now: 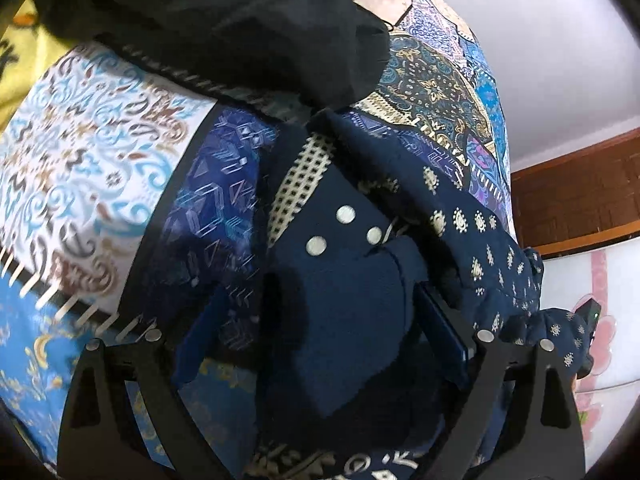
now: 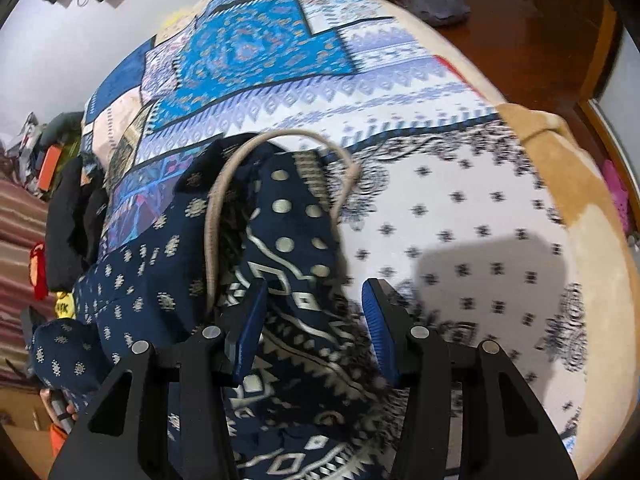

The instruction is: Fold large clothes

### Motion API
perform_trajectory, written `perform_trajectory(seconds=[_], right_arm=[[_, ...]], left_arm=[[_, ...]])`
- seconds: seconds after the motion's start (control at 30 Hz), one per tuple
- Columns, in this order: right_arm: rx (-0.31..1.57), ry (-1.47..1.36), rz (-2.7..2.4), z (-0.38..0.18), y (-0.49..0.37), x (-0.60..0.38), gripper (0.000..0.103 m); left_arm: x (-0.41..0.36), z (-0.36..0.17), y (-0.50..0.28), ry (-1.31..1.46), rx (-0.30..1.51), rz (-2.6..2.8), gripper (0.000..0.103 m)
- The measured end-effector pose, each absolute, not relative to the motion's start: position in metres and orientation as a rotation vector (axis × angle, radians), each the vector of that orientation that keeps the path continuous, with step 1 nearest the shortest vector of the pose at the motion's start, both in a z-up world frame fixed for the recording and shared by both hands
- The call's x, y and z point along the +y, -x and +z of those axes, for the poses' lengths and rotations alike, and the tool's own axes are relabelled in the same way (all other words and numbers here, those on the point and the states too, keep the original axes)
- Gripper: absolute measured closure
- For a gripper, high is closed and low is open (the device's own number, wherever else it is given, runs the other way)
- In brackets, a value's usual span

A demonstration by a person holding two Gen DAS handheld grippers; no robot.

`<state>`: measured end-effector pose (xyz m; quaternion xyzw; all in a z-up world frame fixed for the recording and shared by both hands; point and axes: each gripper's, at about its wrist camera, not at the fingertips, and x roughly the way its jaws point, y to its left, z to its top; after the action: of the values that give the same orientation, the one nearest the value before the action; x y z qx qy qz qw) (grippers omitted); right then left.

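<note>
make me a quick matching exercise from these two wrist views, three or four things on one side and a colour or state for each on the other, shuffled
Things:
1. navy garment
2. beige drawstring
3. black garment
4. right gripper

States:
A. open, fabric between its fingers
B. looped over the dark cloth
C. plain, unpatterned, at the far side of the bed
D. printed with pale dots and motifs

Pairs: 1-D, 2-B, 3-C, 4-A

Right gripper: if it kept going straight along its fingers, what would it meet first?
Most likely the navy patterned garment, which already lies between the open right gripper fingers and is heaped ahead, with its beige cord looping over the top. Depth is unclear; the patchwork bedspread lies beyond.
</note>
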<state>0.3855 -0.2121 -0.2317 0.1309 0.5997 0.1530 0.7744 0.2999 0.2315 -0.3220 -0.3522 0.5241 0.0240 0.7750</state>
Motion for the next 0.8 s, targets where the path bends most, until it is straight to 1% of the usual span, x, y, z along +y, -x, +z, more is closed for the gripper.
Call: perform_trajectory(seconds=[0.07,0.1,0.13,0.17,0.2,0.23,0.27,0.3,0.33,0.37,0.4,0.47,0.5,0.63,0.8], right_arm=[[1.309,-0.293,0.367,-0.233,-0.387,-0.204,0.058],[1.311,-0.293,0.386,-0.234,-0.388,-0.2,0.055],[1.31,-0.272,0.384,-0.235,-0.388,-0.195,0.054],[1.309,-0.238,0.378,-0.237,-0.388,-0.19,0.054],[1.305,-0.195,0.37,-0.239,-0.388,-0.184,0.054],[1.29,-0.173,0.355,-0.241,-0.387,-0.18,0.054],[1.278,-0.169,0.343,-0.242,-0.385,-0.178,0.054],[1.268,-0.16,0.332,-0.242,-0.384,-0.177,0.055],[1.263,-0.149,0.325,-0.241,-0.383,-0.175,0.057],[1.258,-0.143,0.326,-0.239,-0.383,-0.174,0.063],[1.256,-0.143,0.335,-0.237,-0.383,-0.173,0.071],[1.253,-0.17,0.345,-0.23,-0.382,-0.174,0.081],[1.237,-0.181,0.351,-0.223,-0.382,-0.175,0.084],[1.128,-0.176,0.375,-0.186,-0.381,-0.172,0.087],[1.024,-0.159,0.398,-0.147,-0.383,-0.167,0.088]], left_arm=[[0.231,-0.322,-0.303,0.76,1.128,0.047,0.011],[0.23,-0.321,-0.305,0.757,1.119,0.044,0.018],[0.229,-0.318,-0.304,0.749,1.106,0.037,0.03],[0.226,-0.313,-0.304,0.723,1.09,0.023,0.035],[0.222,-0.308,-0.306,0.694,1.081,0.015,0.047],[0.216,-0.301,-0.307,0.644,1.072,0.008,0.054],[0.212,-0.297,-0.307,0.608,1.068,0.01,0.057],[0.207,-0.292,-0.308,0.568,1.067,0.009,0.066],[0.204,-0.288,-0.308,0.538,1.066,0.006,0.073],[0.201,-0.285,-0.31,0.519,1.065,0.005,0.076],[0.199,-0.28,-0.31,0.499,1.063,0.01,0.08],[0.197,-0.27,-0.313,0.469,1.053,0.025,0.083],[0.196,-0.262,-0.314,0.454,1.041,0.028,0.084],[0.186,-0.229,-0.322,0.37,0.997,0.036,0.087],[0.171,-0.185,-0.338,0.288,0.937,0.006,0.088]])
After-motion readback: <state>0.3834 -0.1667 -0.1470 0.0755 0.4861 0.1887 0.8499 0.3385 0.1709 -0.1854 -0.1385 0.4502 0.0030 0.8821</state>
